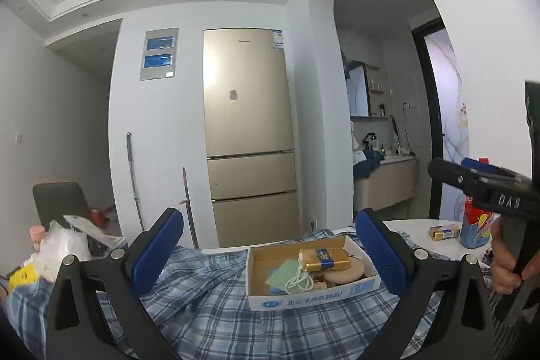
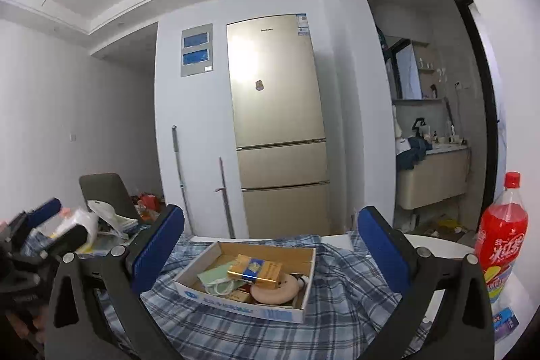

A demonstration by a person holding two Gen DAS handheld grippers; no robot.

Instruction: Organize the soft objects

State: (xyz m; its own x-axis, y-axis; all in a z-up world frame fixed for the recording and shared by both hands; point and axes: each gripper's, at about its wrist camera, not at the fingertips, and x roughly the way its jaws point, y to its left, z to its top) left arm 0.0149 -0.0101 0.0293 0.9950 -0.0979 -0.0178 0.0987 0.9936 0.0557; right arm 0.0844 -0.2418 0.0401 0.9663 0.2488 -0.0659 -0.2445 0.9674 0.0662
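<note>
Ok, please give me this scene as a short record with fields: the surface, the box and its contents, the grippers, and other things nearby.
surface: plaid cloth over a white table
box: open cardboard box on the cloth
contents: gold pack, green cloth, white cable, round beige pad
left gripper: open, empty
right gripper: open, empty
nearby: red bottle, fridge

place: I'm in a home | signs: gold fridge point(image 1: 248, 130) against white wall, bathroom vanity point(image 1: 384, 184) through archway, mop point(image 1: 133, 181) leaning, plaid cloth point(image 1: 216, 319) on my surface
</note>
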